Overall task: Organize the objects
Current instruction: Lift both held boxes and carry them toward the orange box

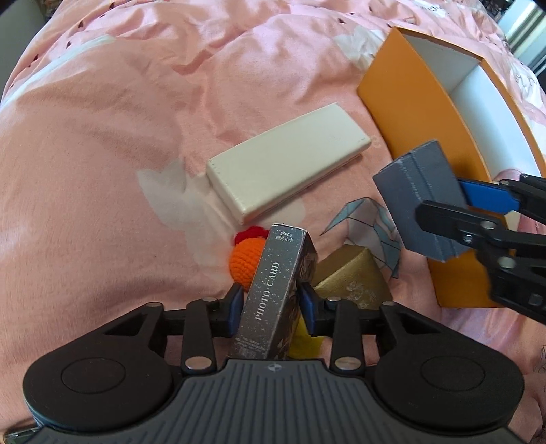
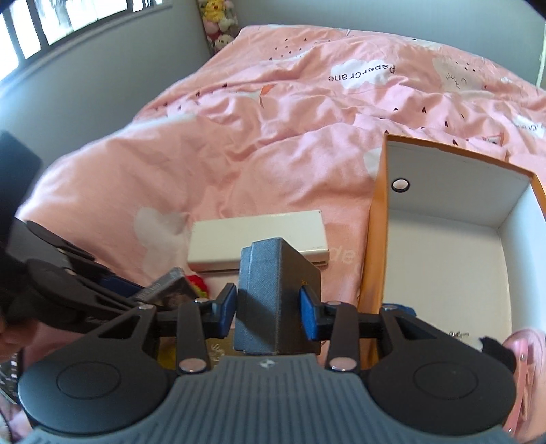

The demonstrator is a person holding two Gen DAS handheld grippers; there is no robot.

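Observation:
My left gripper (image 1: pixel 271 305) is shut on a silver "PHOTO CARD" box (image 1: pixel 269 293), held upright above the pink bed; the box also shows in the right wrist view (image 2: pixel 170 287). My right gripper (image 2: pixel 268 312) is shut on a grey-blue box (image 2: pixel 273 297), which also shows in the left wrist view (image 1: pixel 419 201), just left of the open orange storage box (image 2: pixel 378 239), (image 1: pixel 402 102). A cream case (image 1: pixel 286 170), (image 2: pixel 256 239) lies flat on the bed beyond both grippers.
An orange-and-red crochet ball (image 1: pixel 244 263), a gold box (image 1: pixel 351 276), a folded paper crane (image 1: pixel 372 232) and something yellow (image 1: pixel 303 341) lie near my left gripper. A pink object (image 2: pixel 525 348) lies at the orange box's near right corner. Grey wall and plush toys (image 2: pixel 220 20) stand behind the bed.

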